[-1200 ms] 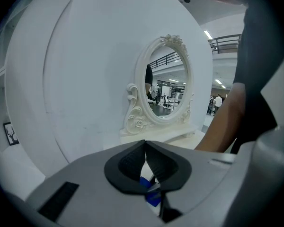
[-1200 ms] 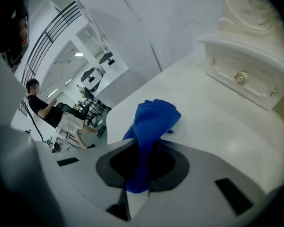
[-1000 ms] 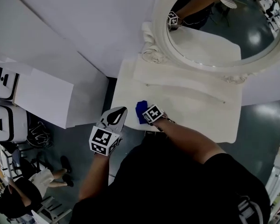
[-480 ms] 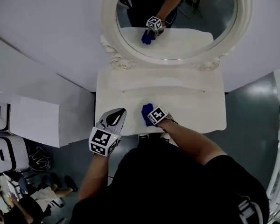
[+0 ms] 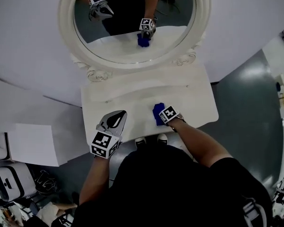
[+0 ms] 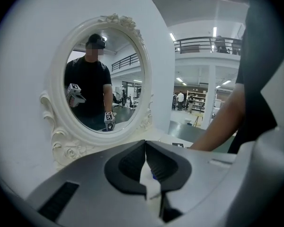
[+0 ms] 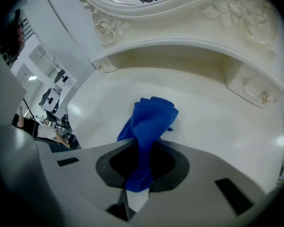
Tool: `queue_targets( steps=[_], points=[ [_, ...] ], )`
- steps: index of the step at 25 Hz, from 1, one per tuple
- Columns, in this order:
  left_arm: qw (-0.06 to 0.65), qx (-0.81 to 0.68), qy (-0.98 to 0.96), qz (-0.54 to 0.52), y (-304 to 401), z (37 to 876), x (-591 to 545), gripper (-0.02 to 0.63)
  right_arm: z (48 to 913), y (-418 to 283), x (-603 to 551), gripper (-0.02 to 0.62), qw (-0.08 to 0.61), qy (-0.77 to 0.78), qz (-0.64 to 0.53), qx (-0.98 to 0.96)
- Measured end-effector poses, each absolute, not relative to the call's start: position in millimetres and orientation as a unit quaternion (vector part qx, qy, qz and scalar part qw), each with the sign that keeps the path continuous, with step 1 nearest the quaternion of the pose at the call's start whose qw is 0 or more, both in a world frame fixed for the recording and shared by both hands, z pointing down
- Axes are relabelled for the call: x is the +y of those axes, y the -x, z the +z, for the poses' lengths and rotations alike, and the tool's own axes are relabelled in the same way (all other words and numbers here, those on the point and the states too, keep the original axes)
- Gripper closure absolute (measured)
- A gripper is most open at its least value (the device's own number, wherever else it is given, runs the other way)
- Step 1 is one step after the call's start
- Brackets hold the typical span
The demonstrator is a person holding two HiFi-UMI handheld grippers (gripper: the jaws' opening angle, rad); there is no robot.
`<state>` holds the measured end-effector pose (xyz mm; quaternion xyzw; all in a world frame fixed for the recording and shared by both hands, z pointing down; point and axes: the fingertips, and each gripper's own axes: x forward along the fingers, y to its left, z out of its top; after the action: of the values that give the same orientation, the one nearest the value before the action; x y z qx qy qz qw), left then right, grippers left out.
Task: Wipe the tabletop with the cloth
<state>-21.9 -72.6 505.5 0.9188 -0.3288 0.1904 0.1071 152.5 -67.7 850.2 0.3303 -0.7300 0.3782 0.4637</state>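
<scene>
White tabletop [image 5: 128, 100] below an oval mirror [image 5: 132, 22]. Farthest from the mirror, at the front edge: left gripper [image 6: 145, 143], jaws pressed together, nothing between. Closer to the mirror: right gripper [image 7: 142, 150] clamped on a blue cloth [image 7: 151, 119], bunched lengthwise, free end touching the top and pointing toward the mirror.

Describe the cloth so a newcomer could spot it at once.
Find the white table under the oval mirror. Near its front edge, the right gripper pinches a bunched cloth. It is the only blue thing on the white top.
</scene>
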Motion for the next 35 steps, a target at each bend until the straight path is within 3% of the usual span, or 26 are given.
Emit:
queue_targets(
  steps=[21, 35],
  points=[
    [0.096, -0.252, -0.942, 0.201, -85.8, 510.5, -88.1, 0.592, 847.1, -423.5, -29.5, 0.552, 0.406, -0.501, 0.447, -0.620],
    [0.094, -0.248, -0.944, 0.197, -96.8, 507.6, -87.4, 0.592, 846.3, -470.2, -4.5, 0.552, 0.406, -0.533, 0.461, -0.582]
  ],
)
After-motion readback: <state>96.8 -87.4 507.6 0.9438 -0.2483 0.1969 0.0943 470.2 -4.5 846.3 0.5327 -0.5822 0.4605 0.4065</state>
